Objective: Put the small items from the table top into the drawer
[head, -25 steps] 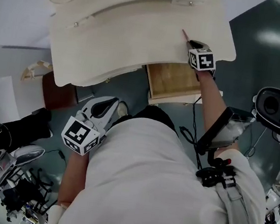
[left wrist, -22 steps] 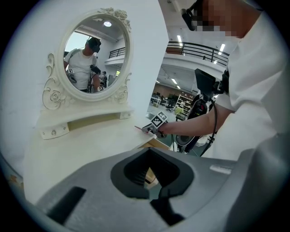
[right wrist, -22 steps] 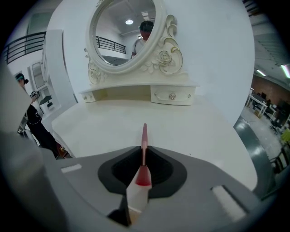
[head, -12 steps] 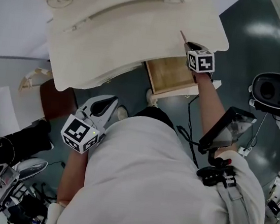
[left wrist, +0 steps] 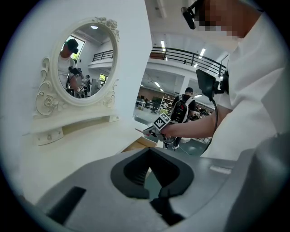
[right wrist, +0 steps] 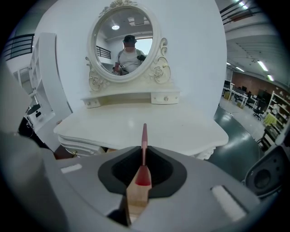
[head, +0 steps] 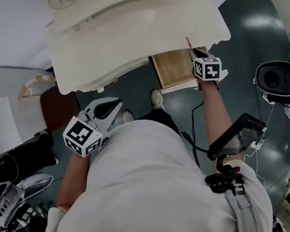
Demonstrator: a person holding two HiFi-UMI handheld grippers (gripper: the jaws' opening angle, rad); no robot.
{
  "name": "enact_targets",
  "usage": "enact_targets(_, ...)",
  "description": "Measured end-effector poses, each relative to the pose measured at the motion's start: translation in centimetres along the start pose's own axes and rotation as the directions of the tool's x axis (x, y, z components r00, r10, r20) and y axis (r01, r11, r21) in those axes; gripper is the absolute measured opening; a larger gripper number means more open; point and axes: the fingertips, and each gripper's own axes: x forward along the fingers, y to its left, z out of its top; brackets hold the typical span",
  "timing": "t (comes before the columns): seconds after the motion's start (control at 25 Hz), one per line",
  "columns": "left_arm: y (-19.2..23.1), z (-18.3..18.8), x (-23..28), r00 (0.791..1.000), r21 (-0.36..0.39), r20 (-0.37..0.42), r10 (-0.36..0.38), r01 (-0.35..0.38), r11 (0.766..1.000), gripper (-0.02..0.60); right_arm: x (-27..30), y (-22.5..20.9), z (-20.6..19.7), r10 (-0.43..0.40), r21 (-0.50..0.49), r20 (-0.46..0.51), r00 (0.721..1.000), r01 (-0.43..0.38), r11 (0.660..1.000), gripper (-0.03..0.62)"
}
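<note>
- Person's white shirt point(head: 166, 195) fills the lower part of the head view, nearest the camera.
- Left gripper point(head: 111, 108): held low beside the person's body, well apart from the table. In its own view the jaws meet and grasp nothing.
- Left cube point(head: 83, 137): the only print that can be made out is its black-and-white square markers. No brand name or text can be read in any view.
- Right gripper point(head: 197, 49): reached forward to the front right edge of the table top, just above the open drawer's right side. Jaws clenched on the stick. Right cube point(head: 207, 69) carries the same kind of square marker.
- Stick point(right wrist: 144, 136): slim, with a pale wooden lower part and a red upper part. It stands between the right jaws and points toward the table and mirror.
- Drawer point(head: 174, 71): pulled out below the table's front edge, wooden bottom visible.
- Table point(head: 134, 37): white, with a curved front edge.
- Mirror point(right wrist: 123, 43): oval, in an ornate white frame, upright at the back of the table.
- View differences:
  - Only the head view shows the drawer's inside and both grippers together.
  - Only the right gripper view shows the grip on the stick close up, and the mirror head-on with a person reflected in it.
  - The left gripper view shows the right gripper from the side, against a hall with railings.
</note>
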Motion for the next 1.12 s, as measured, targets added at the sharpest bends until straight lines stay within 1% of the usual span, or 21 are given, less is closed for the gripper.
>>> enact_targets(0.28,-0.5,-2.1,-3.1,0.999,0.040,-0.002,-0.053,0.053,0.998,0.000,-2.8,3.2,-3.4,-0.040,0.035,-0.003,0.999,0.040,0.999,0.046)
enact_targets(0.6,-1.2,-4.3,-5.6,0.996,0.058,-0.008,-0.091,0.091,0.994,0.000,-4.6,6.2,-7.0,-0.061,0.064,-0.034,0.998,0.063,0.996,0.046)
enact_targets(0.84,-1.4,-4.9,-6.1,0.996,0.059,-0.013,-0.093,0.094,0.994,0.000,-4.2,6.7,-9.1,-0.044,0.094,-0.069,0.997,0.050,0.994,0.046)
enact_targets(1.12,-1.0,-3.9,-5.7,0.998,0.052,-0.005,-0.067,0.067,0.996,0.000,-2.8,5.8,-9.0,-0.043,0.088,-0.121,0.992,0.054,0.995,0.046)
